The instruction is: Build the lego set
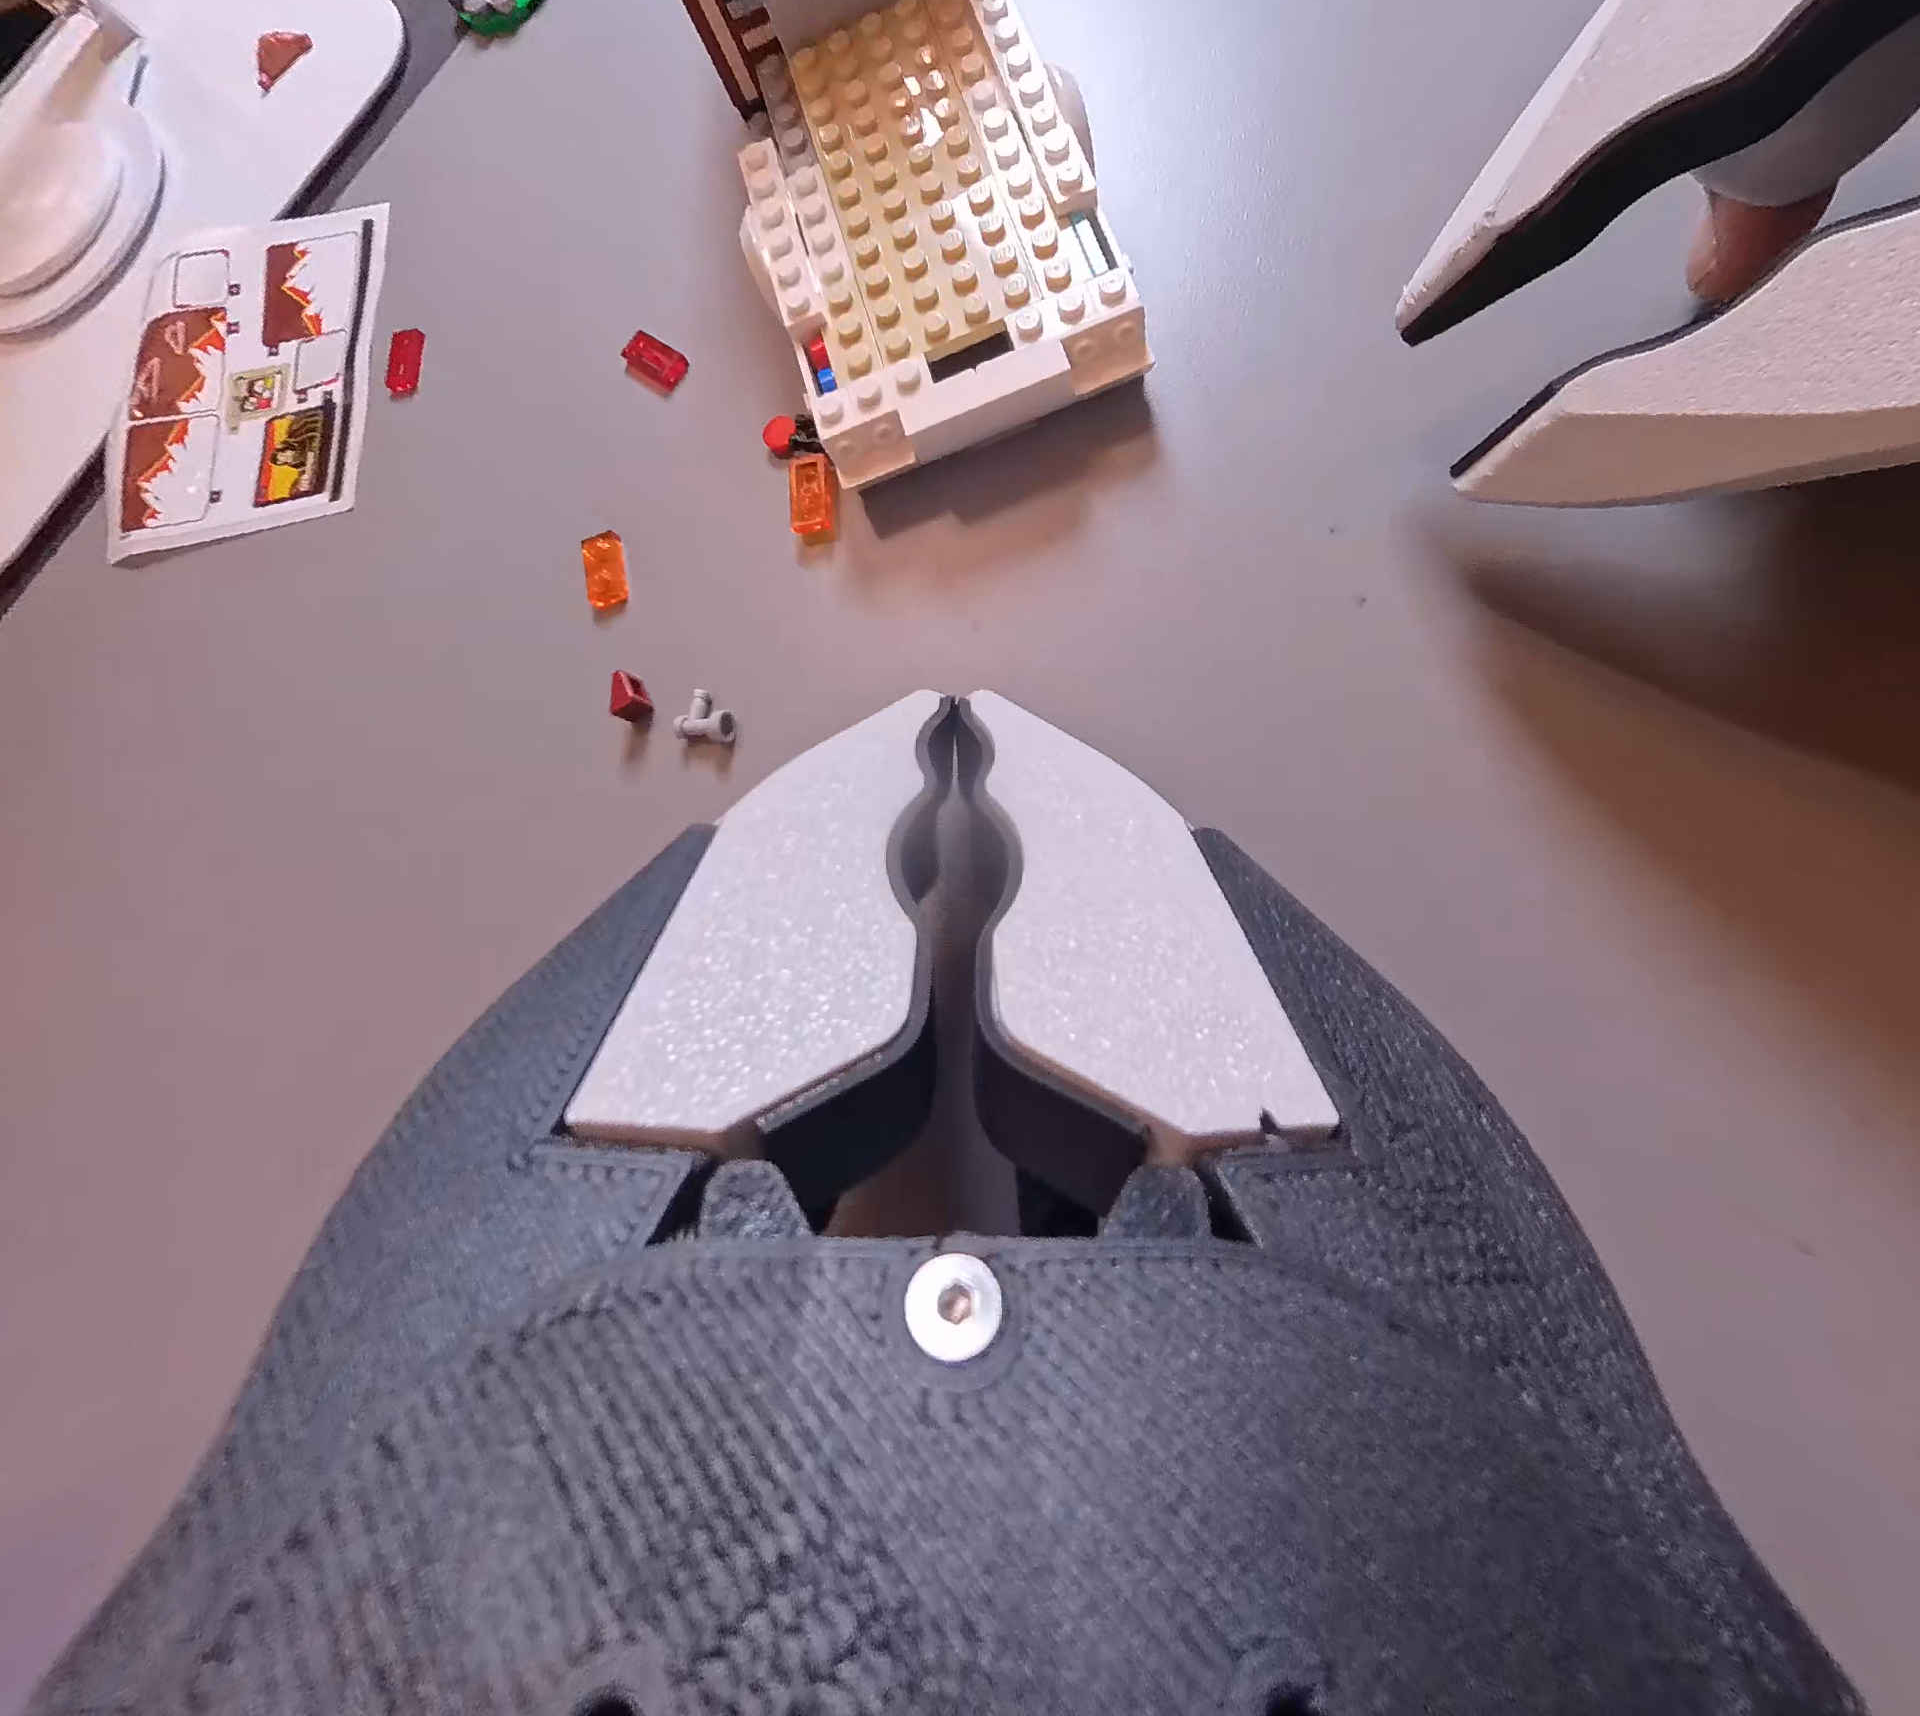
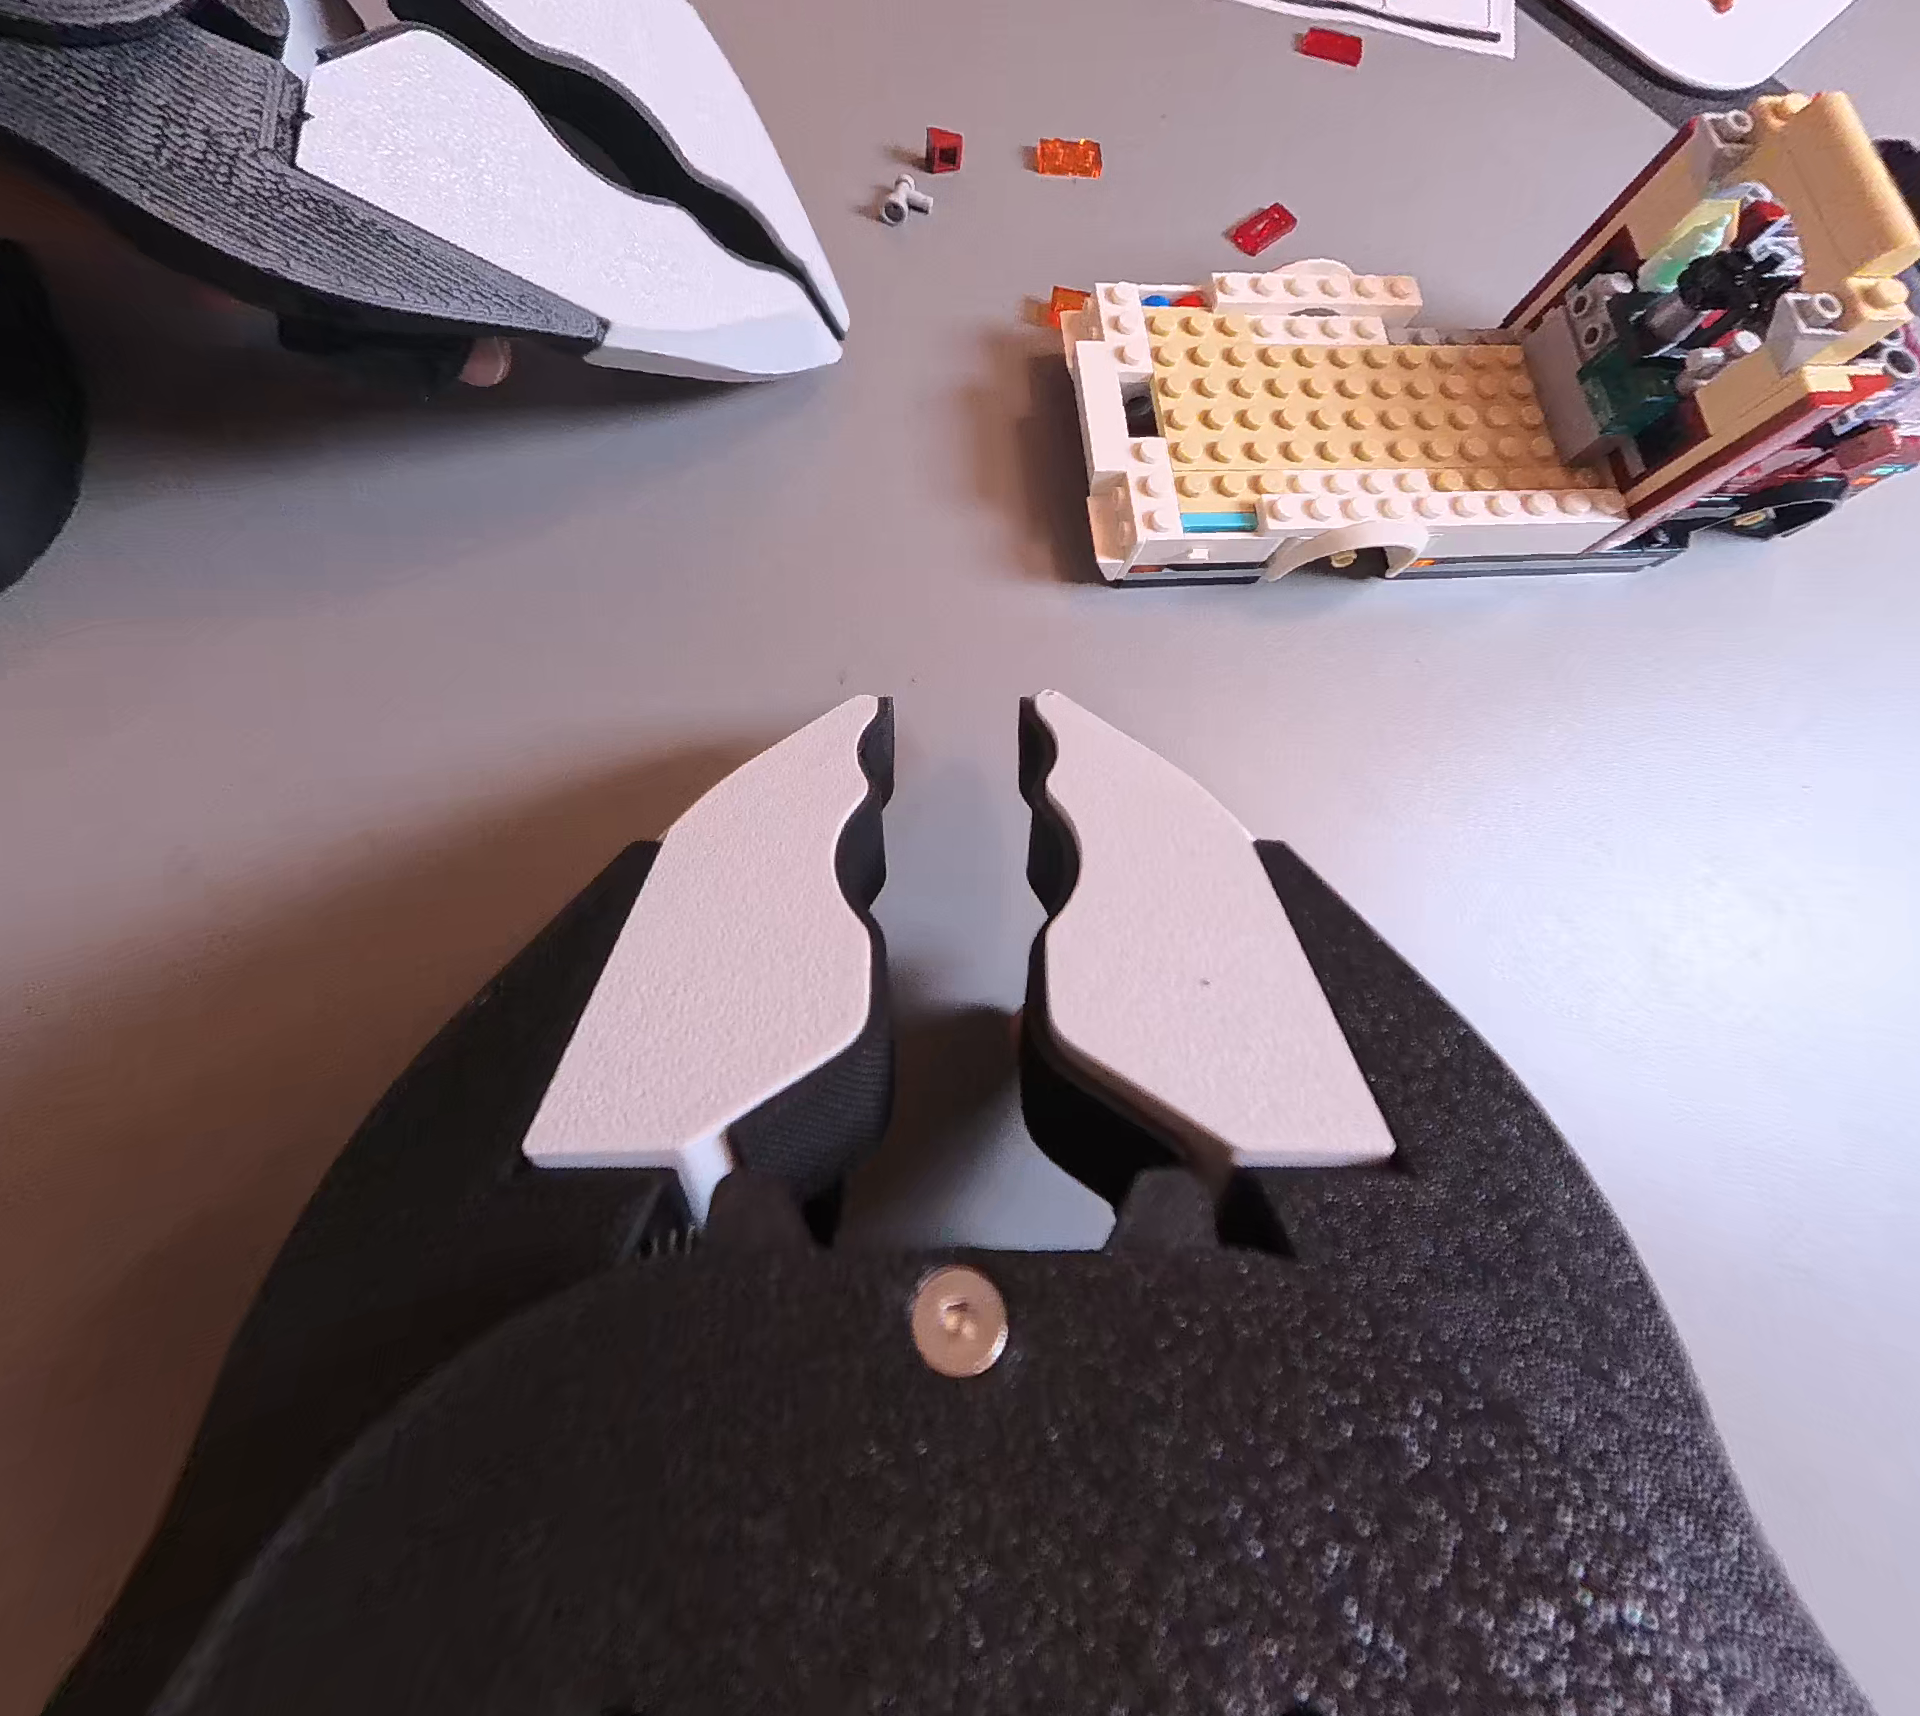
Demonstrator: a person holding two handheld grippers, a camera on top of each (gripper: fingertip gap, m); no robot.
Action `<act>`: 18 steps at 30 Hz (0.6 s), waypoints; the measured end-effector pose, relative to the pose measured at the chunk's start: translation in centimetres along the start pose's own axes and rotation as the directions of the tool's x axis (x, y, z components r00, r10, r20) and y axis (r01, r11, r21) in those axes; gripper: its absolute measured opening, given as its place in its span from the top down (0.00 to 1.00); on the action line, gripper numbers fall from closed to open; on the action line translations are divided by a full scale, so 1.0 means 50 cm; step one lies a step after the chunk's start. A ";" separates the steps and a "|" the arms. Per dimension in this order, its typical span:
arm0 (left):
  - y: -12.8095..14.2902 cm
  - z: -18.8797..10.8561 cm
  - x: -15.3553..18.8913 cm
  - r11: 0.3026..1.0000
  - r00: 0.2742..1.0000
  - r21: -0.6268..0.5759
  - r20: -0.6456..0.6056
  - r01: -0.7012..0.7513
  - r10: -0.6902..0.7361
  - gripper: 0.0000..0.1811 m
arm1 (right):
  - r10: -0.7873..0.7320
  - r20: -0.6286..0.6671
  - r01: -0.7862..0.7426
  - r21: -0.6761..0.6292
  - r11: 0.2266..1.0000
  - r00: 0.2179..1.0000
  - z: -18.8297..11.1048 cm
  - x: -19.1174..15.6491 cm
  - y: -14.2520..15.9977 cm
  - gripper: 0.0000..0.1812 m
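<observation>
- Both views are looking bright and evenly lit, daylight-ish, nothing dim.
- Soft shadows are falling toward the camera under the lego build (image 1: 935, 232) and the right gripper (image 1: 1434, 409).
- Glare is bouncing off the tan studs in the left view.
- Fisheye is bending everything at the edges, and the table (image 2: 520, 627) is curving away.
- Top corners are going soft; the gripper bodies up close are staying fairly sharp.

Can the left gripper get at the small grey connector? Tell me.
Probably yes: the grey connector lies loose on bare table just ahead-left of the left gripper, nothing between; its jaws are shut and must open first.
</observation>
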State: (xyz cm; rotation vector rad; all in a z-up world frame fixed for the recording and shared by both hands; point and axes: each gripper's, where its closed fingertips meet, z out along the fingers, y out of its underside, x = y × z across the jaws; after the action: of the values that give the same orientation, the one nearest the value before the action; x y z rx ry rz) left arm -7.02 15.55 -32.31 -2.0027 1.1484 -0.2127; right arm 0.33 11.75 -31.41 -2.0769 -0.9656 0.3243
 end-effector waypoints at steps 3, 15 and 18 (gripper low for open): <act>-0.022 -0.011 -0.021 0.996 0.999 0.086 0.040 0.021 -0.025 1.00 | 0.000 -0.003 0.000 0.036 0.999 1.000 -0.005 0.002 -0.011 0.87; -0.111 -0.108 -0.121 0.830 0.962 0.515 0.036 0.213 -0.269 0.88 | -0.025 -0.044 0.034 0.242 0.970 0.999 -0.037 0.013 -0.072 0.86; -0.117 -0.124 -0.137 0.812 0.962 0.559 0.087 0.168 -0.260 0.84 | -0.016 -0.070 0.036 0.297 0.954 0.997 -0.049 0.026 -0.086 0.86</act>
State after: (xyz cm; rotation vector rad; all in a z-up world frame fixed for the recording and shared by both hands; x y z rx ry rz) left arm -10.19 19.07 -22.45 -1.5896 0.6526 -0.4371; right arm 0.22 12.97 -26.43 -1.7872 -0.8471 0.3613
